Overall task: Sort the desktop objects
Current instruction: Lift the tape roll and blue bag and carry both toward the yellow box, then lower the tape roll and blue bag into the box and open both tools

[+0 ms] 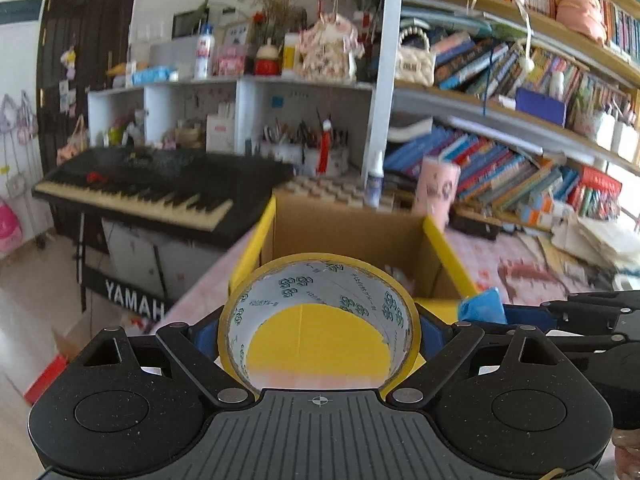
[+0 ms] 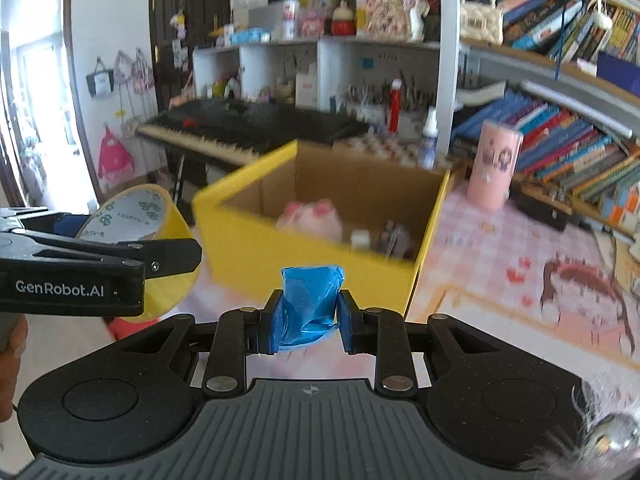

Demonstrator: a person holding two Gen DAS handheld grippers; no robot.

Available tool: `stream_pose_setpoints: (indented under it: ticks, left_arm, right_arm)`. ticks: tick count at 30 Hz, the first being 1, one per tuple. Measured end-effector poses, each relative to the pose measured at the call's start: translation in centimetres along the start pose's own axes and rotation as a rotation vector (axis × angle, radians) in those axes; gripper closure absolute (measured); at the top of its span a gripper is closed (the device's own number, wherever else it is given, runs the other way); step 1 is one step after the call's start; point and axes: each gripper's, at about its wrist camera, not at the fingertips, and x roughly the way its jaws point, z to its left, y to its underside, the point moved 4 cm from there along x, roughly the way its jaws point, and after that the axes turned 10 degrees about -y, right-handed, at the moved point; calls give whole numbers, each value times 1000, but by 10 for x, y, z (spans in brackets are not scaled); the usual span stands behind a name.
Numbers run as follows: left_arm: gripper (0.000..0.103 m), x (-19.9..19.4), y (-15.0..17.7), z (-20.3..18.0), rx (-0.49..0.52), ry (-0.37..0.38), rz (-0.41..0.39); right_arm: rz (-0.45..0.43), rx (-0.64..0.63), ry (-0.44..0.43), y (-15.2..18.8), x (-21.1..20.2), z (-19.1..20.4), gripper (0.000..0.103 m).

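My left gripper is shut on a yellow tape roll, held upright just in front of the yellow cardboard box. The roll also shows in the right wrist view, left of the box. My right gripper is shut on a crumpled blue plastic item, held before the box's near wall. The blue item shows at the right in the left wrist view. Inside the box lie a pink plush toy and small items.
A pink cylinder cup and a spray bottle stand behind the box on the pink checked tablecloth. A black Yamaha keyboard stands at the left. Bookshelves fill the right.
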Motion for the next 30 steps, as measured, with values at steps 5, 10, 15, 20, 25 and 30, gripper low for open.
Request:
stream_pose_setpoints:
  ticks: [5, 10, 15, 20, 25, 30]
  left_arm:
    - [11, 23, -31, -10, 8, -17, -44]
    - [11, 46, -45, -22, 32, -38, -56]
    - [11, 73, -46, -32, 55, -36, -26]
    - [11, 109, -42, -46, 118, -10, 49]
    - [11, 145, -36, -58, 166, -23, 146]
    - [11, 168, -27, -67, 223, -21, 231]
  right_arm:
    - [-72, 7, -22, -40, 7, -25, 78]
    - [-105, -14, -34, -70, 20, -50, 78]
    - [-70, -48, -33, -82, 48, -75, 78]
    - [-4, -62, -51, -88, 82, -96, 78]
    - [41, -48, -52, -103, 111, -121, 78]
    - [114, -69, -98, -115, 143, -131, 78]
